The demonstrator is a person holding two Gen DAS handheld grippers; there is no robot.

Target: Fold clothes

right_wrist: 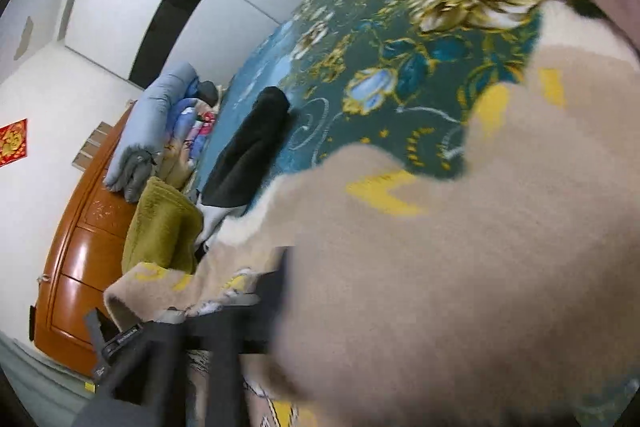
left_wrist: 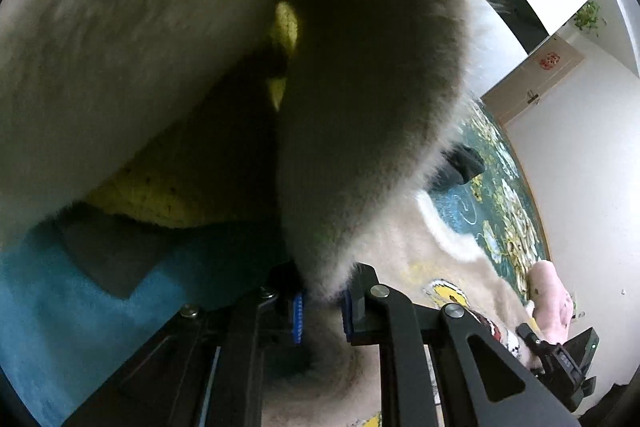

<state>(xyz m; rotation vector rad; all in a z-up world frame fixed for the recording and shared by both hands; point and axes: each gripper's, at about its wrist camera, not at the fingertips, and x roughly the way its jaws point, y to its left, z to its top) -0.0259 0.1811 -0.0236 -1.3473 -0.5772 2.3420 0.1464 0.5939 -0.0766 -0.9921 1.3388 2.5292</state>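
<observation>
The left gripper (left_wrist: 322, 311) jaws clamp a fold of the beige fleece garment (left_wrist: 360, 107), lifted above the floral bedspread (right_wrist: 360, 67); draped fabric hides the right gripper, jaw state indeterminable

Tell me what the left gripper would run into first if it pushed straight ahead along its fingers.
The fuzzy beige garment: the left gripper already pinches a fold of it between its blue pads, and that fabric fills the view ahead. What lies behind it is hidden.

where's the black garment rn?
Right wrist view, left of centre: the black garment lies on the floral bedspread, just beyond the beige sweater, near the olive blanket.
</observation>
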